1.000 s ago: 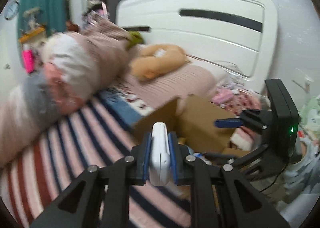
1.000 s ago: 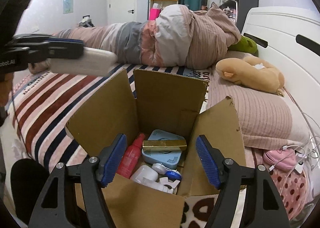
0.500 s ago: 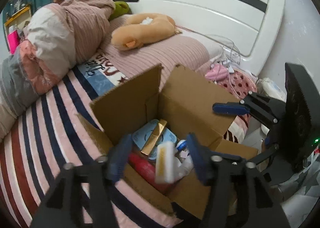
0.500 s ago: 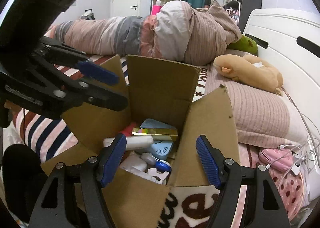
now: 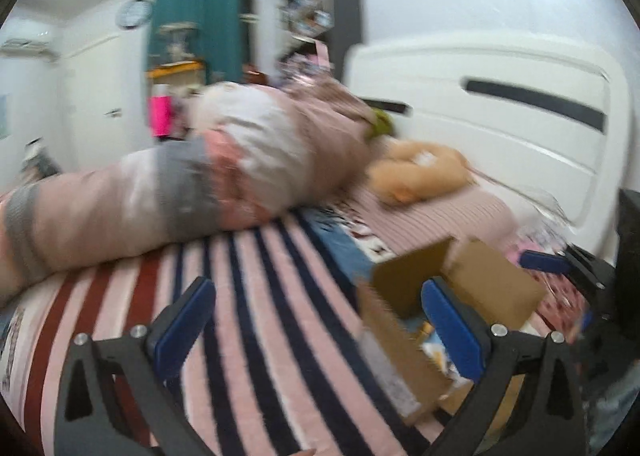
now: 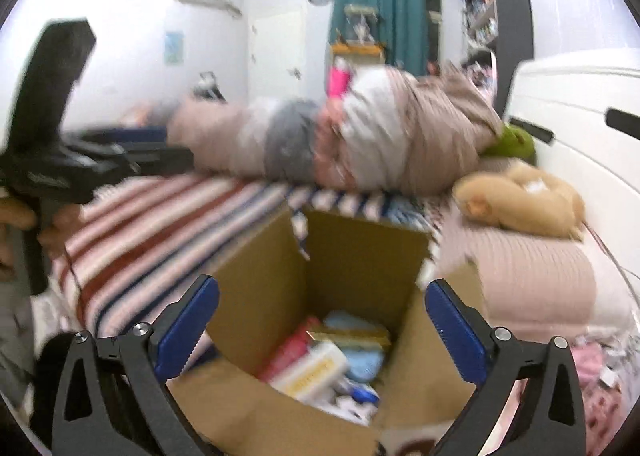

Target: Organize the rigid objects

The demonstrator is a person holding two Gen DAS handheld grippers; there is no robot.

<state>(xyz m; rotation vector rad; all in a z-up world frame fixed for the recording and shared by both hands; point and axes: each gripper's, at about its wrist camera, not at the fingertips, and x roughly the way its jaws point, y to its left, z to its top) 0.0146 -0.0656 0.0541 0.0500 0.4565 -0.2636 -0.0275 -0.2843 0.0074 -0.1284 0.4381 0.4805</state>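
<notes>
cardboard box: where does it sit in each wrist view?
Left wrist: cardboard box sits lower right, partly behind the left claw's right finger.
Right wrist: cardboard box sits bottom centre, open, between the right claw's fingers.
Shared landmark: tan plush toy on the bed beyond the box.

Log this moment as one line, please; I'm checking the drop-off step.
left gripper: opening, empty | right gripper: opening, empty, over cardboard box | white item: in box

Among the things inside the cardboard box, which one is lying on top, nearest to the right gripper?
The white rectangular item with yellow markings. It lies on top, across the red bottle and below the gold bar; the light blue device sits farther back.
</notes>
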